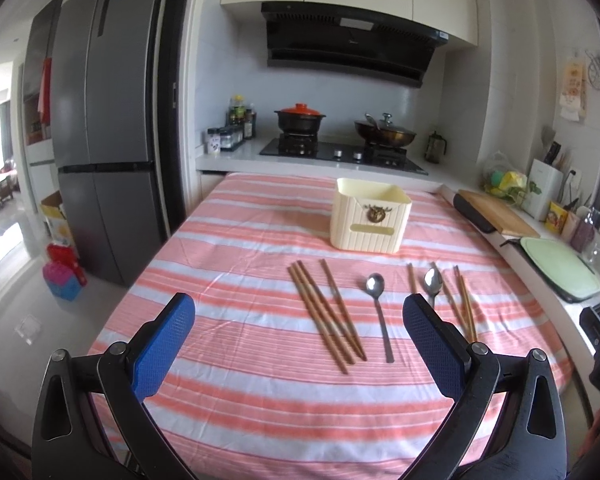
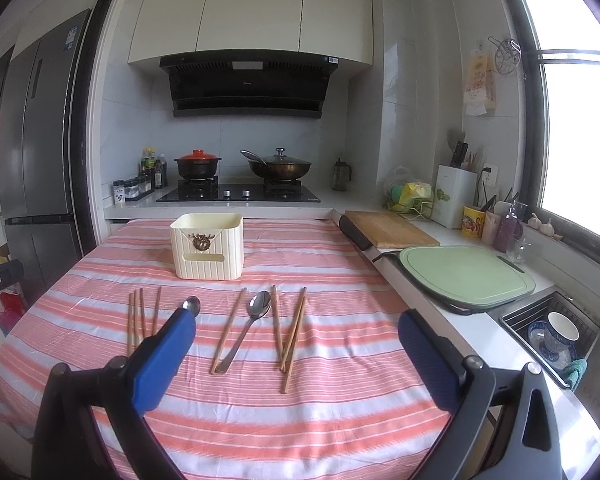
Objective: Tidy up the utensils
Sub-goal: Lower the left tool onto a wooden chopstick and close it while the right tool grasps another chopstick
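Your bench cloth shows salmon-pink and white stripes. The holder is cream with vertical ribbing and a bronze emblem. The chopsticks are brown wood; the spoons are silver steel. Your left claw and right claw carry blue textured pads on black frames. The pot lid is red-orange, the cutting board pale green, the fridge grey.

The right gripper's finger hides the left spoon's handle.
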